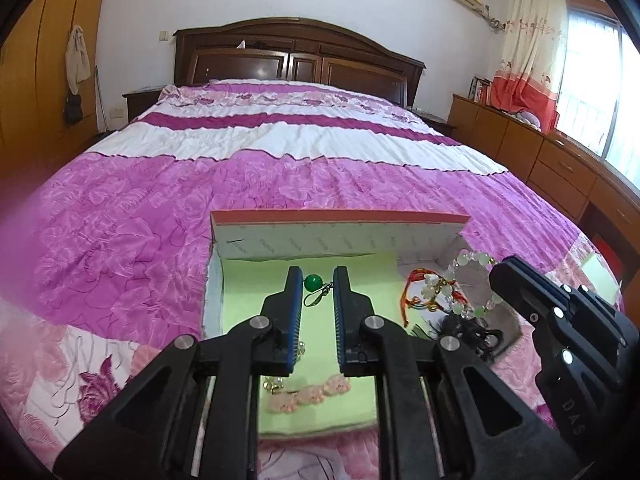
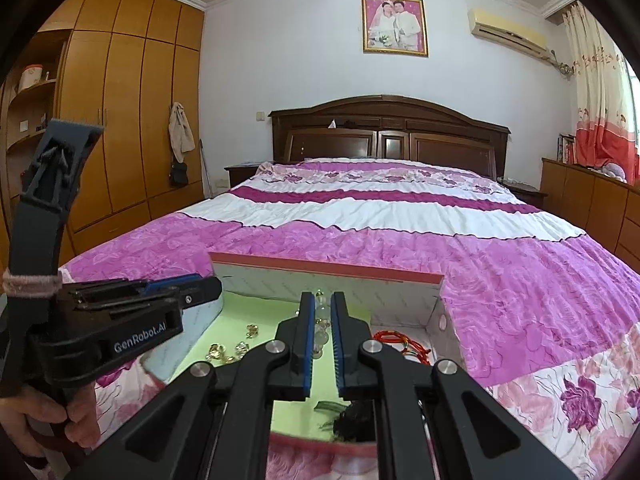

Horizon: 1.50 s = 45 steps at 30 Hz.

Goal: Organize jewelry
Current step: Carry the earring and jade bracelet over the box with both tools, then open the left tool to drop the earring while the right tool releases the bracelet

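Note:
An open jewelry box point(image 1: 340, 236) with a green lining lies on the bed. My left gripper point(image 1: 317, 274) is open above the lining, with a green bead pendant point(image 1: 313, 283) lying between its fingers, apart from both. A pink flower hair clip point(image 1: 308, 394) lies below it. A pale bead bracelet point(image 1: 476, 280) and red cord bracelets point(image 1: 416, 296) lie in the box's right part. My right gripper point(image 2: 323, 300) is narrowly open over clear beads point(image 2: 322, 316); whether it grips them I cannot tell. Gold earrings point(image 2: 228, 350) lie on the lining to its left.
The box's raised lid point(image 2: 328, 276) stands at its far side. A black hair tie point(image 1: 468, 332) lies at the box's front right. The pink quilted bed point(image 1: 280, 168) stretches beyond. Wooden drawers point(image 1: 560, 168) stand to the right, and a wardrobe point(image 2: 132, 100) to the left.

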{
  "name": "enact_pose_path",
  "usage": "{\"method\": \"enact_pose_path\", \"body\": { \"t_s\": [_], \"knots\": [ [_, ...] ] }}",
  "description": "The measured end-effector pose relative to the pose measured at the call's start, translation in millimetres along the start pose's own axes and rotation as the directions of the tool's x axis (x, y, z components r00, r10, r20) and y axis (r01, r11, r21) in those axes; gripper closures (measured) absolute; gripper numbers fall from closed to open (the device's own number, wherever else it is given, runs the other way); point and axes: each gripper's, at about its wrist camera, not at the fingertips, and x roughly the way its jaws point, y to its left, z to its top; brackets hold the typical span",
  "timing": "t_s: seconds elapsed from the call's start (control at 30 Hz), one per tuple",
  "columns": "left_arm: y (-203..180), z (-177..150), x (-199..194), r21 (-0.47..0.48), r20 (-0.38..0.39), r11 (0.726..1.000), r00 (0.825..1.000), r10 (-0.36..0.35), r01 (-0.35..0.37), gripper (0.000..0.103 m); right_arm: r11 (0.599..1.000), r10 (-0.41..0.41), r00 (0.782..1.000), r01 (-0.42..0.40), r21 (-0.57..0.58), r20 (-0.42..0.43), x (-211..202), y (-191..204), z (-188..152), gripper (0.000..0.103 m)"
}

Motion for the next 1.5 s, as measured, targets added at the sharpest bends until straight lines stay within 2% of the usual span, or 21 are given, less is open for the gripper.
{"method": "enact_pose_path", "body": {
  "t_s": [0.47,0.8,0.9,0.97,1.1,1.5],
  "knots": [
    [12.2,-18.4,48.2,-0.031,-0.12,0.999,0.993,0.014,-0.017,0.096,1.0,-0.017,0.989,0.02,0.019,-0.144,57.5,-6.5,-21.3,0.094],
    [13.2,-21.8,57.5,-0.041,-0.149,0.999,0.989,0.012,-0.018,0.095,0.998,-0.006,0.974,0.02,0.063,-0.226,74.2,-15.6,-32.6,0.093],
    [13.6,-21.1,58.9,-0.051,-0.157,0.999,0.988,0.01,-0.018,0.093,0.997,0.009,0.973,0.009,0.078,-0.229,73.3,-16.9,-32.6,0.092],
    [14.2,-20.8,58.7,-0.056,-0.16,0.998,0.987,0.014,-0.023,0.084,0.996,0.019,0.974,0.001,0.085,-0.228,72.1,-17.4,-31.5,0.088],
    [11.0,-19.9,51.4,-0.05,-0.148,0.998,0.989,0.016,-0.024,0.077,0.995,0.029,0.977,-0.009,0.095,-0.213,65.1,-18.9,-29.0,0.08],
    [11.3,-15.5,11.7,-0.06,-0.094,0.998,0.995,0.029,-0.035,0.067,0.994,0.038,0.989,-0.022,0.108,-0.142,26.3,-16.1,-14.4,0.068]
  ]
}}
